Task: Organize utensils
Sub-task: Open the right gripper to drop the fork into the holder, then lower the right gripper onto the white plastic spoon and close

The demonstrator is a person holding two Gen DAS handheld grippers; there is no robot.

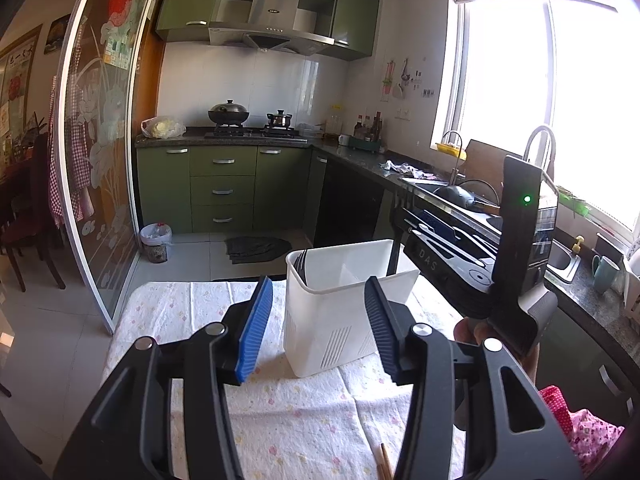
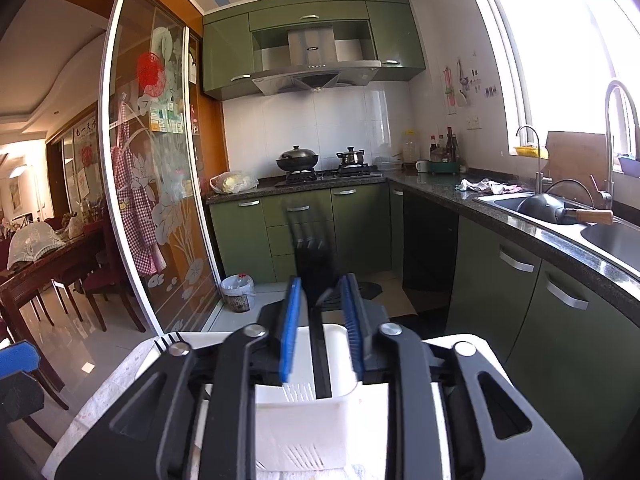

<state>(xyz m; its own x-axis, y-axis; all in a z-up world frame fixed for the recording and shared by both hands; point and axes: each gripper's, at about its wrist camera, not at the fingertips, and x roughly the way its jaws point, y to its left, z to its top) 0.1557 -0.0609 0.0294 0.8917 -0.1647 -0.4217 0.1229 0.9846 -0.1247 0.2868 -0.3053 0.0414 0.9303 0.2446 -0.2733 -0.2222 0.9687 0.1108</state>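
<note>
The fork [image 2: 313, 248], black and blurred, stands tines-up between the jaws of the right gripper [image 2: 320, 284], its handle running down to 6 o'clock into the white caddy [image 2: 296, 420]. The jaws are seen partly open, with a gap on either side of the handle; the pads do not appear to press on it. The fork is judged to be at the point of release into the caddy's right-hand compartment.

For the step to be done well, the handle should be kept upright and clear of the divider, and the jaws drawn straight up only once the fork is settled, so that it is not dragged out or the light caddy tipped.

The left gripper [image 1: 319, 280] is held with its jaws wide and nothing gripped; the caddy [image 1: 332, 320] lies just beyond them, at 12 o'clock.

Only in the left view are these shown: the forks [image 1: 302, 264] already stowed in the caddy's left compartment, the flowered cloth [image 1: 280, 420] under it, and chopsticks [image 1: 384, 464] left at 6 o'clock. The released fork itself is hidden there by the right gripper's body, and is shown only in the right view.
</note>
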